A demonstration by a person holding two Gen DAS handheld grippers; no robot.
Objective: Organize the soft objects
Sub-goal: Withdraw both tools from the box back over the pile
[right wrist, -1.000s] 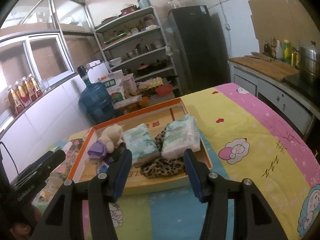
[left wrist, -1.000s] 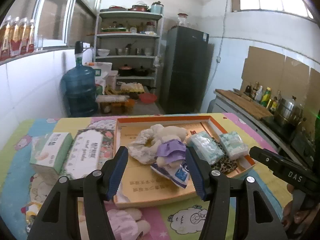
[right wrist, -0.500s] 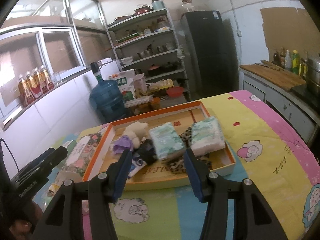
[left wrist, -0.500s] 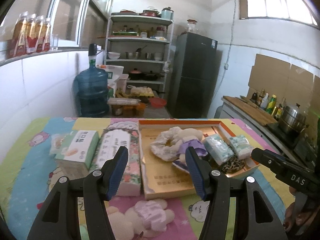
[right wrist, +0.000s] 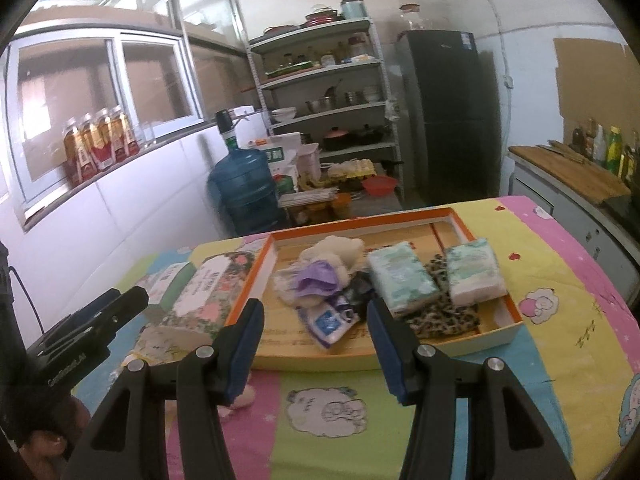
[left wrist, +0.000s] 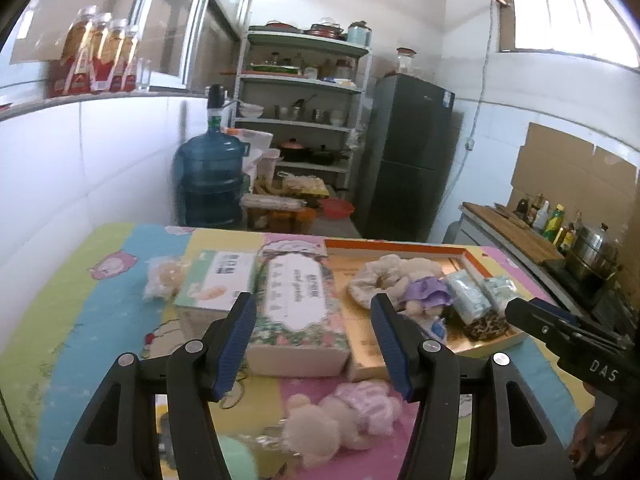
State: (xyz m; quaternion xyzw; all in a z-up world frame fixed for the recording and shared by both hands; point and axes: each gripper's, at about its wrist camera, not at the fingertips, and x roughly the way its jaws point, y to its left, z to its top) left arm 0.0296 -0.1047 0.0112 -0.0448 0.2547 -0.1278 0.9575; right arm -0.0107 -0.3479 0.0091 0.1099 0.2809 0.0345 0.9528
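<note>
An orange-rimmed tray holds a cream plush, a purple cloth, two tissue packs and a leopard cloth. Left of it lie a floral tissue box and a green tissue box. A pink plush toy lies on the mat below my left gripper, which is open and empty. A small bagged plush lies far left. My right gripper is open and empty before the tray's front edge.
The table has a colourful cartoon mat. Behind it stand a blue water jug, a metal shelf and a dark fridge. A counter with bottles and a pot is at the right.
Both grippers pulled back and up from the tray. The left view swung left, bringing the tissue boxes and the pink plush toy into view. Both stayed open.
</note>
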